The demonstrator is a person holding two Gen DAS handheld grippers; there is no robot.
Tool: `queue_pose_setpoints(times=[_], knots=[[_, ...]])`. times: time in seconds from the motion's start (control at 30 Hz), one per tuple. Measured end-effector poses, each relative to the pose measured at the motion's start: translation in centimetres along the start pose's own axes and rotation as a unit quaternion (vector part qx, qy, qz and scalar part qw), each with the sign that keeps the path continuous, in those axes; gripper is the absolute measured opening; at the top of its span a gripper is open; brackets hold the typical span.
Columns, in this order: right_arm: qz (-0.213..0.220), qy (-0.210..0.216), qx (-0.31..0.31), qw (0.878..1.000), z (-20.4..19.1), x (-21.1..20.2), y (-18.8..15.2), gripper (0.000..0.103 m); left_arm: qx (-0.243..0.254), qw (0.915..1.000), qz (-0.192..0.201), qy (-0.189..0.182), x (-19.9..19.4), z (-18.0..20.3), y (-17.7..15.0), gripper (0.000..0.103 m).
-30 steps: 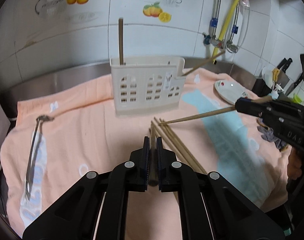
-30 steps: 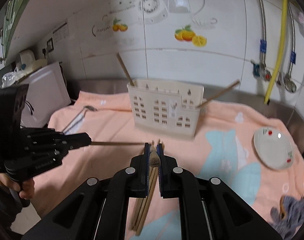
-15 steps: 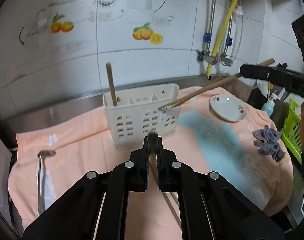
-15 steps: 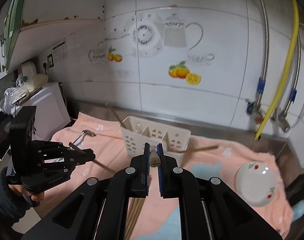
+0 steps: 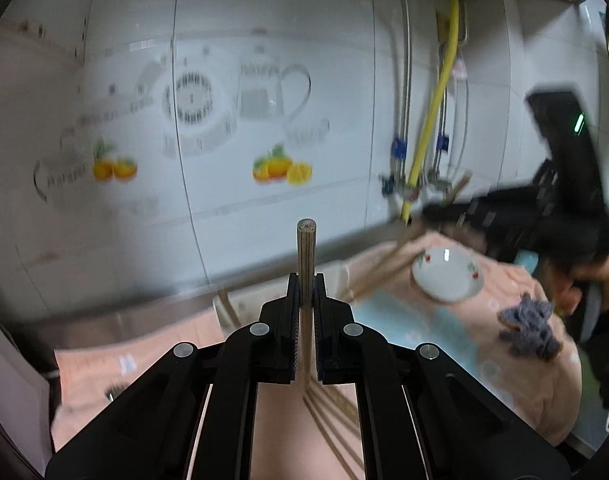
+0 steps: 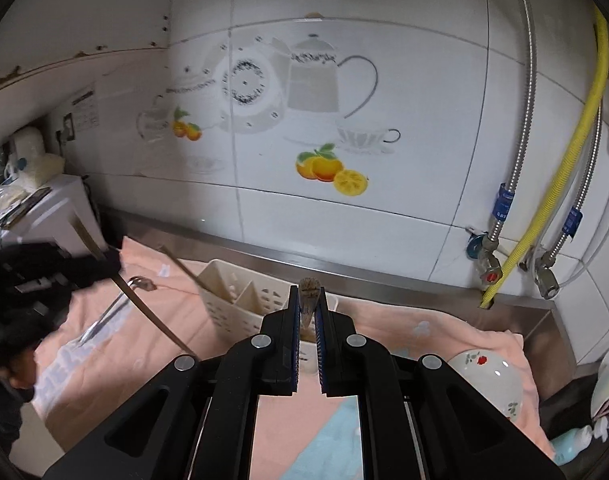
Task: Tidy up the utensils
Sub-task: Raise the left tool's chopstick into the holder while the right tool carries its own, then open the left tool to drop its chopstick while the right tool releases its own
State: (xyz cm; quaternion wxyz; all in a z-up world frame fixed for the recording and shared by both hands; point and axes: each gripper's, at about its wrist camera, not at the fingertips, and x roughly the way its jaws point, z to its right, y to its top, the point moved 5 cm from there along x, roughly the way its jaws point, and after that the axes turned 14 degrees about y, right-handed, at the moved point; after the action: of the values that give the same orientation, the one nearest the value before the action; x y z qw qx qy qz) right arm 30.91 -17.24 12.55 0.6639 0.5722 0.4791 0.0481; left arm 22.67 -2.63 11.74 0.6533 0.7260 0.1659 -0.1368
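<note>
both tools came up off the surface, left tool (image 5: pixel 305 312) and right tool (image 6: pixel 308 312) each clamped on a chopstick (image 5: pixel 305 248), next stop the holder (image 6: pixel 240 300)

White saucer (image 5: pixel 447 278) + grey rag (image 5: pixel 530 330) on peach towel (image 6: pixel 424 330); yellow hose (image 6: pixel 560 152) by wall.

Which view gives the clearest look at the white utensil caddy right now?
The right wrist view: the utensil caddy is sharp, showing its dividers and cut-out holes, partly behind the right gripper. In the left wrist view it is blurred and mostly hidden behind the left gripper.
</note>
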Motion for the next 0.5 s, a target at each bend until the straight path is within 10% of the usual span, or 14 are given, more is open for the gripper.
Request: queue_pose_setpoints(times=[0.5], knots=[[-0.067, 0.023, 0.034, 0.997, 2.1, 7.8, -2.2, 0.007, -0.036, 0.9981, 0.013, 0.049, 6.2, -3.1, 4.6, 0.005]])
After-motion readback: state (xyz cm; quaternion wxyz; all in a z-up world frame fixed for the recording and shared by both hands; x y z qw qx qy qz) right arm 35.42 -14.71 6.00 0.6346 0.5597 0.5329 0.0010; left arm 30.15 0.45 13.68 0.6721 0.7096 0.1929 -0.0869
